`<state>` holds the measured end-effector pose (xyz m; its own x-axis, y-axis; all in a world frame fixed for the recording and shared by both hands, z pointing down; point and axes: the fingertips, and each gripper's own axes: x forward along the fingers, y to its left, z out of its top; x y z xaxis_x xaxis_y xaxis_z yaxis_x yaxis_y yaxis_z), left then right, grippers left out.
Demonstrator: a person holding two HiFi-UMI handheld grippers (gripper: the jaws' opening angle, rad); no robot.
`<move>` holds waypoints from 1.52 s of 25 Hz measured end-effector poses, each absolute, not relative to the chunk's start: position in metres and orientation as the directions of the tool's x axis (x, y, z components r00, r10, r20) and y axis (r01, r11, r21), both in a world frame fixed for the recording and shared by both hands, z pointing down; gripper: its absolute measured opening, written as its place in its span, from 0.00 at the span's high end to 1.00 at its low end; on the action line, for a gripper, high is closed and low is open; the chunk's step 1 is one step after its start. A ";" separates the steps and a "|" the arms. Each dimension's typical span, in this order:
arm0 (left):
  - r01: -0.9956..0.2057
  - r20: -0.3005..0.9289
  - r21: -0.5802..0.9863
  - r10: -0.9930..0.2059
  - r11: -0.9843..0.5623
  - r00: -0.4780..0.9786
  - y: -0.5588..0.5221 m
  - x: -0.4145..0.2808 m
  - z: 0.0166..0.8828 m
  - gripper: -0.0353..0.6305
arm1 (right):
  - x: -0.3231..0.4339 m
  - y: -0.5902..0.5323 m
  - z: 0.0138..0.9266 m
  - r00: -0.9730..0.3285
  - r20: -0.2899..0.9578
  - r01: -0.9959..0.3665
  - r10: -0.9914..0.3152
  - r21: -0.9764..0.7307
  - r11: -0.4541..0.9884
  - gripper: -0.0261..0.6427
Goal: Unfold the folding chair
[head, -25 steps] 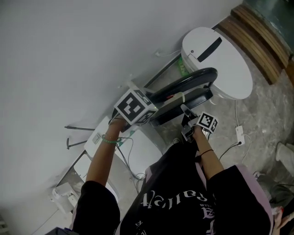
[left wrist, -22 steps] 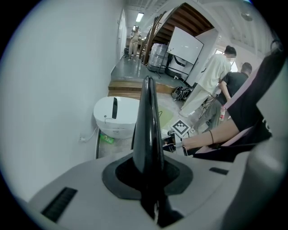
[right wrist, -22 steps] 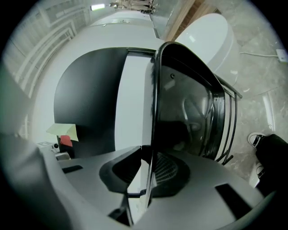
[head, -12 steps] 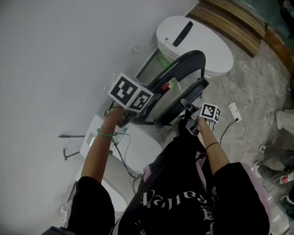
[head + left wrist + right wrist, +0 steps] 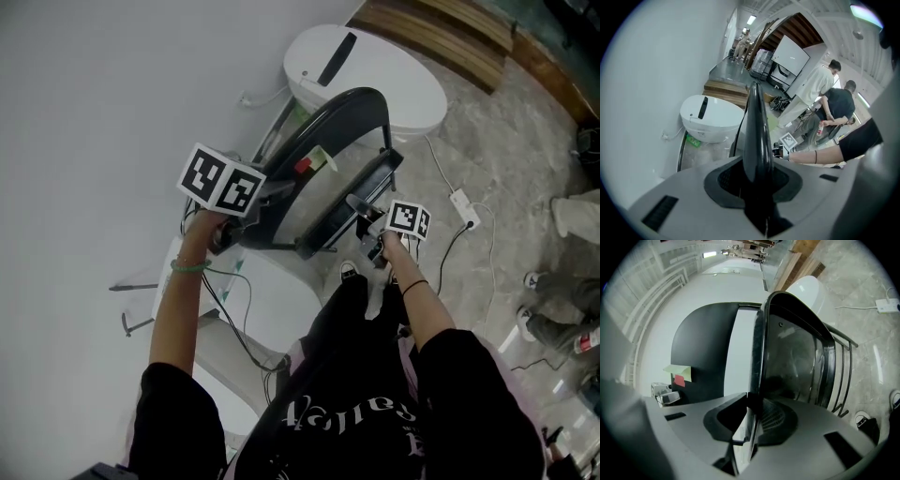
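The black folding chair point(image 5: 349, 105) stands by the white wall, its seat point(image 5: 352, 199) still close against the backrest. My left gripper point(image 5: 246, 230) has the backrest's edge point(image 5: 756, 131) between its jaws; the jaws are opening, with the edge still seated deep in them. My right gripper point(image 5: 367, 225) is shut on the seat's thin front edge point(image 5: 758, 362), which runs straight up from its jaws. In the right gripper view a green and a red sticky note point(image 5: 678, 372) sit on the backrest's dark panel.
A white oval appliance point(image 5: 375, 70) stands behind the chair, wooden steps point(image 5: 441, 28) beyond it. A white power strip point(image 5: 464, 208) and cables lie on the stone floor. White units point(image 5: 277, 305) sit below the chair. People point(image 5: 834, 103) stand off to the right.
Chair and both grippers have shifted left and lower in the head view. The left gripper has tipped further down along the backrest. The right gripper has followed with the seat edge.
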<state>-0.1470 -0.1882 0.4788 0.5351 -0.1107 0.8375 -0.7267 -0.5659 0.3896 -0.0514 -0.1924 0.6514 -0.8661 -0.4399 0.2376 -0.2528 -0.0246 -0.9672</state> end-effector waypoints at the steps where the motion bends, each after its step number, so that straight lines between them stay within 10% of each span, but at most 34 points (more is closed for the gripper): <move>1: -0.733 0.836 0.392 -0.118 -0.555 0.536 -0.187 -0.145 0.476 0.81 | -0.047 -0.188 0.648 -0.873 0.227 -0.242 -0.432 -0.970 -0.021 0.87; 38: -0.811 0.805 0.459 -0.215 -0.364 0.552 -0.188 -0.145 0.529 0.85 | 0.141 -0.130 0.719 -0.866 0.347 -0.349 -0.360 -0.935 -0.062 0.75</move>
